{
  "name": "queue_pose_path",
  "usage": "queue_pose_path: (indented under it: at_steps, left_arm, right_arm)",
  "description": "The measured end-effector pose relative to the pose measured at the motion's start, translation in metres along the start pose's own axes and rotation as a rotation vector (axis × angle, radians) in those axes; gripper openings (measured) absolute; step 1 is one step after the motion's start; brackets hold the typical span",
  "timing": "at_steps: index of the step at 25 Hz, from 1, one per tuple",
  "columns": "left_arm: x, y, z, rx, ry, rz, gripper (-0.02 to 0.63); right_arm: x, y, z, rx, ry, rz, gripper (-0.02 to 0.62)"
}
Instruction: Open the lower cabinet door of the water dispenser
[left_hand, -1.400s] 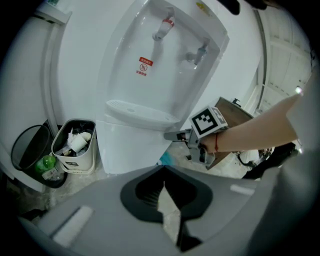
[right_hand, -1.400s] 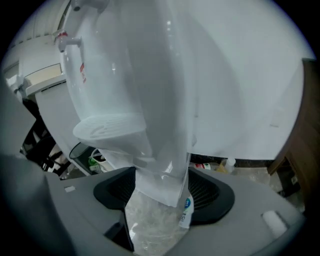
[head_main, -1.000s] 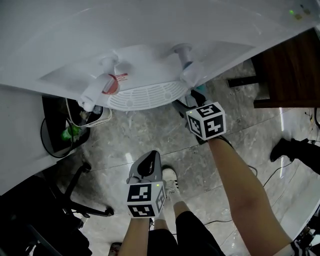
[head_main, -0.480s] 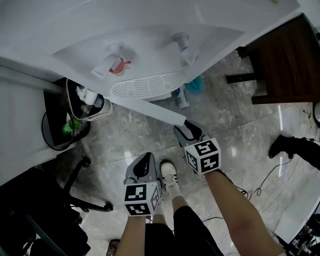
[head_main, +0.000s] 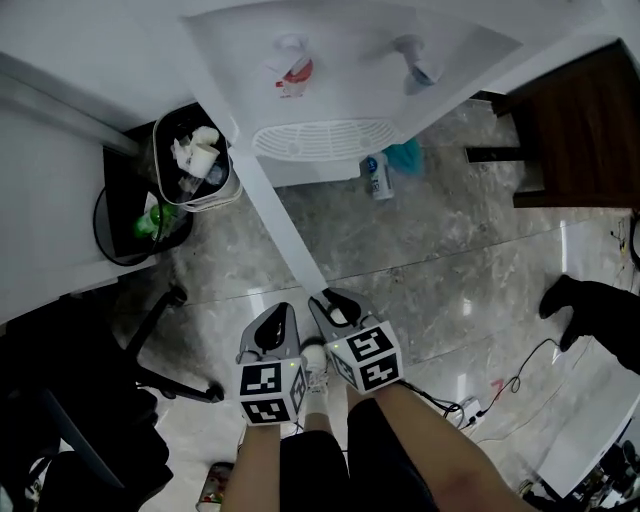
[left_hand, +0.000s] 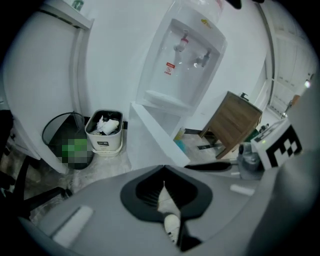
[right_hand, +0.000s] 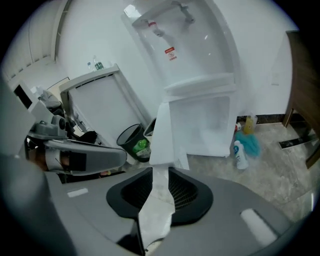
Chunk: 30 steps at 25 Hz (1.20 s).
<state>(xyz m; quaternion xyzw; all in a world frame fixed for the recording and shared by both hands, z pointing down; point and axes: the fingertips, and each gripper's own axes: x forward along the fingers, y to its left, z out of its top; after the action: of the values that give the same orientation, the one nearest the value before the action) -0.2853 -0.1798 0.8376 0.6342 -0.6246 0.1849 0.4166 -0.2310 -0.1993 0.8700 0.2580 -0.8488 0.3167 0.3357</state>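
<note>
Right gripper (right_hand: 160, 175): jaws a narrow slit apart and closing. The pads press on nothing. The door's free edge sits right at the tips, at 12 o'clock.
Left gripper (left_hand: 164, 186): jaws all but together and empty. It is just beside the right one, at its 9 o'clock.
Door (head_main: 272, 215): stands wide open, a white strip running from the grippers toward 11 o'clock. It is hinged at the dispenser's left side.
Dispenser (head_main: 350, 45): at 12 o'clock. Its lower cabinet is open, with two taps over a drip tray above.
Bin (left_hand: 104, 142): at 10 o'clock, white and full of rubbish, left of the door.
Bottle (head_main: 377, 177): at 1 o'clock, on the floor at the dispenser's foot.
Wooden stand (head_main: 580, 130): at 2 o'clock, well apart from the grippers.
</note>
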Motion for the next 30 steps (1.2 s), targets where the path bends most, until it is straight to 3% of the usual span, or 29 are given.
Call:
queue_pose_path:
  at_steps: [5,13,19,23,30]
  left_arm:
    - [-0.016,0.029,-0.019,-0.021,0.015,0.064,0.008]
    - [-0.029,0.036,-0.029,-0.060,0.023,0.093,0.008]
    - [-0.059,0.009,-0.018,-0.096,0.052,0.069,0.008]
    - [-0.094,-0.022,-0.010,-0.064,0.068,0.047,0.008]
    - [-0.128,-0.055,0.002,-0.065,0.017,0.042,0.008]
  right_arm:
    - [0.018,0.035,-0.007,0.059,0.010,-0.014,-0.003]
    - [0.014,0.040,-0.007,0.055,0.033,-0.014,-0.003]
    - [-0.046,0.048,0.003,0.015,0.020,0.017,-0.003]
    - [-0.097,0.066,0.012,-0.030,0.006,0.048,-0.003]
    - [-0.145,0.075,0.027,0.015,-0.067,0.016,-0.005]
